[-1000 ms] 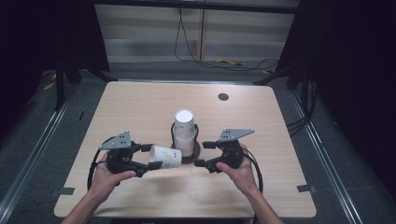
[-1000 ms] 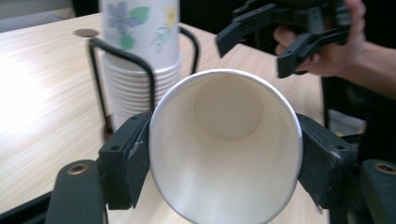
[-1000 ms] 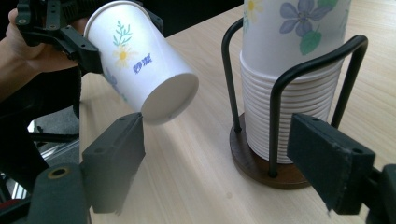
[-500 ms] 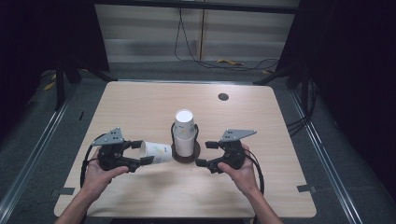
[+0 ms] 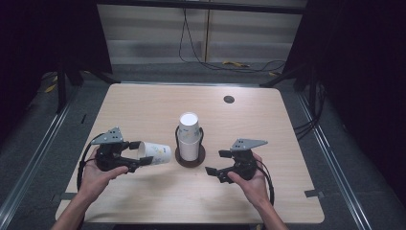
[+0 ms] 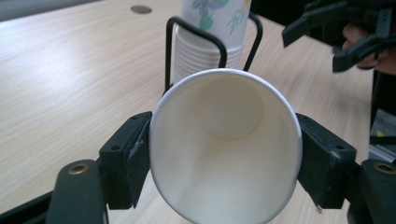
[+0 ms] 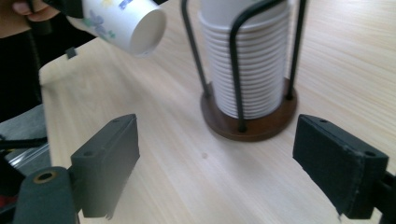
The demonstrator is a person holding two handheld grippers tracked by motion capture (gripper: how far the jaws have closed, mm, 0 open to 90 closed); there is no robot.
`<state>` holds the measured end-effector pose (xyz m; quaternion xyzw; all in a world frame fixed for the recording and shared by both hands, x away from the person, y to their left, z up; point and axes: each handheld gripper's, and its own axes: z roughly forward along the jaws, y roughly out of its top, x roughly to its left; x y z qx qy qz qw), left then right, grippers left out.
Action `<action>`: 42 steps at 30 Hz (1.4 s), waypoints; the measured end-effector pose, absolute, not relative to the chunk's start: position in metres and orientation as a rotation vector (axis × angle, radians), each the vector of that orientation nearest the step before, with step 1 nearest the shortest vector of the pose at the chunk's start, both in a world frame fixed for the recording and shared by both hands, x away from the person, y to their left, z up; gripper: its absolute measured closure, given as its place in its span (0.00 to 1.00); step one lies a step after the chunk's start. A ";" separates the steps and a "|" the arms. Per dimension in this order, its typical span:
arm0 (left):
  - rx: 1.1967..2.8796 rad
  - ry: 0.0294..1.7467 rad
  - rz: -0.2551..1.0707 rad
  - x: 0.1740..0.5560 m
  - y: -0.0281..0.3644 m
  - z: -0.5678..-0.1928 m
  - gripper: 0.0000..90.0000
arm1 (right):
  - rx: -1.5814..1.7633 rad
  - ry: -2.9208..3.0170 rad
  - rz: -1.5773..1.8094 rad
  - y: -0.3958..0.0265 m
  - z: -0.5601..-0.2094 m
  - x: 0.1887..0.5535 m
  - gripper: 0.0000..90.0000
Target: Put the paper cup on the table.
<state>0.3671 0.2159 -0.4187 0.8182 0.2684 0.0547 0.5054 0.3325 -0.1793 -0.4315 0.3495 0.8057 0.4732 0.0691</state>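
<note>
A white paper cup with a flower print (image 5: 155,153) was held on its side above the tabletop (image 5: 143,110) by the left gripper (image 5: 135,155). The right gripper (image 5: 216,163), just opened wide, was empty. Beyond, stacked white paper cups (image 5: 188,136) were kept in a black wire holder (image 5: 189,157).

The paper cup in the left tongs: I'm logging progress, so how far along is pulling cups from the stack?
Done: one paper cup is off the stack and lies sideways, clamped in the left tongs. In hand: the right tongs stand empty beside the wire holder, their jaws having just opened. Left: setting that cup down; many cups remain stacked in the holder.
</note>
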 end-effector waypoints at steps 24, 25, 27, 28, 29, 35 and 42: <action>2.153 0.739 0.176 0.397 0.220 -0.420 0.29 | 1.135 2.369 1.434 -0.190 -0.444 0.331 0.17; 2.164 0.739 0.184 0.399 0.220 -0.419 0.29 | 1.134 2.367 1.433 -0.190 -0.445 0.331 0.18; 2.169 0.738 0.193 0.402 0.219 -0.416 0.29 | 1.125 2.376 1.424 -0.190 -0.445 0.331 0.19; 2.172 0.740 0.197 0.403 0.219 -0.415 0.29 | 1.122 2.378 1.425 -0.190 -0.445 0.331 0.19; 2.183 0.741 0.197 0.406 0.218 -0.413 0.29 | 1.122 2.379 1.428 -0.190 -0.445 0.331 0.19; 2.241 0.758 0.203 0.419 0.209 -0.409 0.28 | 1.128 2.379 1.430 -0.189 -0.445 0.331 0.19; 2.262 0.776 0.215 0.430 0.204 -0.401 0.28 | 1.122 2.373 1.434 -0.189 -0.444 0.332 0.19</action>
